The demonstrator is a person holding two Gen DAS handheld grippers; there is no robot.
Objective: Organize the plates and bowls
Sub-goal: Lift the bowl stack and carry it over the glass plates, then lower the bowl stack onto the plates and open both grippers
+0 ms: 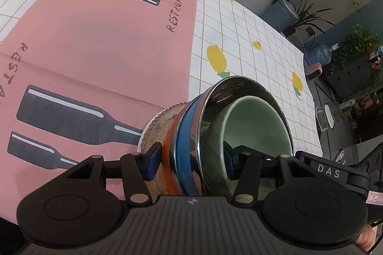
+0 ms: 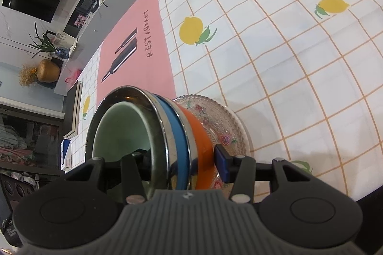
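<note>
Both black hand-held grippers, left gripper [image 1: 191, 160] and right gripper [image 2: 180, 160], clamp opposite sides of the nested stack of bowls [image 1: 205, 135], low centre of each frame, apparently sharing its weight over the lemon-print tablecloth [image 2: 287, 63].

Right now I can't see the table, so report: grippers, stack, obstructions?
Left gripper and right gripper both clamped across nested stack. Pale green ceramic bowl innermost, patterned glass plate underneath. Nothing blocking ahead.

A table [image 1: 251, 35] is covered by a lemon-print checked cloth and a pink mat [image 1: 100, 39]; potted plants [image 1: 359, 44] are seen beside grey walls.
</note>
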